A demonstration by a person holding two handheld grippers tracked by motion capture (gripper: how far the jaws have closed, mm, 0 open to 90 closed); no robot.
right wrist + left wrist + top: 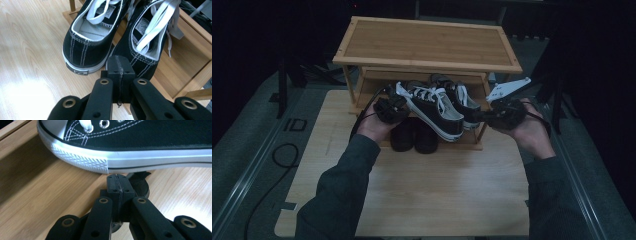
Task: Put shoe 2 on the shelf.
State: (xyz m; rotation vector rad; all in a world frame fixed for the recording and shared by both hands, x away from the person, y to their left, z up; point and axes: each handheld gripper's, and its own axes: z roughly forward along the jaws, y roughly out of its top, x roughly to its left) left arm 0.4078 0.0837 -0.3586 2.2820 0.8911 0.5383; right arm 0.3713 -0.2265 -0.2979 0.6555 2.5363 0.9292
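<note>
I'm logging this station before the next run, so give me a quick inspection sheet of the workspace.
Surface: pale wood table, bare at the front.
Job's things: two black sneakers on the rack, heels overhanging.
Clutter: dark shoes under the rack.
Grippers: left gripper shut beside a sneaker's sole; right gripper shut at the heels.
Cables: black cable on the floor, left.
Surroundings: dark; grey floor.

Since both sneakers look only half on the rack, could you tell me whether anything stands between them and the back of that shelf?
Nothing visible does. The two black canvas sneakers with white laces overhang the front edge of the bamboo shoe rack middle shelf, and the shelf wood behind their toes looks bare, though its rear is dim.
</note>
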